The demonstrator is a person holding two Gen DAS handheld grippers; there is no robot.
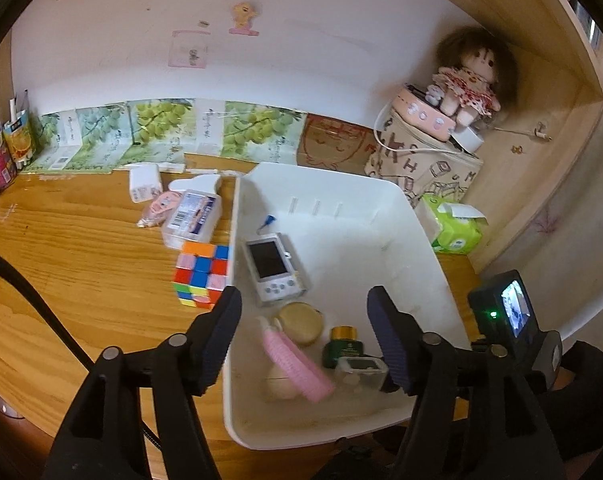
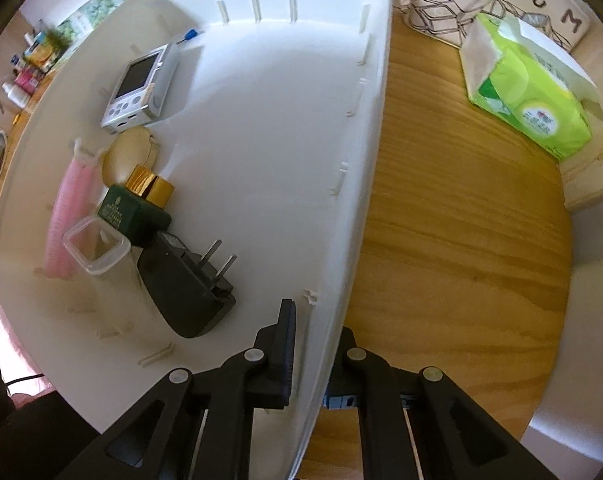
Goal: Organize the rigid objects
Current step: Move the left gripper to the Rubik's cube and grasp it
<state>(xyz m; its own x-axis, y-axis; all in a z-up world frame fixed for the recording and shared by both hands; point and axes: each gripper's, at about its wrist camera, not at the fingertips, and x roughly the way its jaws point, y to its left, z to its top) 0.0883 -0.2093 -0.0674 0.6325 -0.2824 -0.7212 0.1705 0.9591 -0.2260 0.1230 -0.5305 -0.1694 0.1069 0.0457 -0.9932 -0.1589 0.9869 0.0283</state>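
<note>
A white plastic bin [image 1: 341,216] sits on the wooden desk. In it lie a white handheld game console [image 1: 271,266], a round beige compact [image 1: 301,322], a pink comb [image 1: 297,364], a green bottle with a gold cap [image 1: 341,346], a clear small box [image 1: 359,370] and a black plug adapter [image 2: 189,292]. My left gripper [image 1: 305,332] is open above the bin's near end, empty. My right gripper [image 2: 321,344] is shut on the bin's right wall [image 2: 341,280], one finger inside, one outside. A Rubik's cube [image 1: 201,274] stands just left of the bin.
A clear box with a blue label [image 1: 193,216], a pink packet [image 1: 159,208] and a white charger [image 1: 143,184] lie on the desk behind the cube. A green tissue pack [image 2: 529,92] and a printed bag with a doll [image 1: 467,80] stand right of the bin.
</note>
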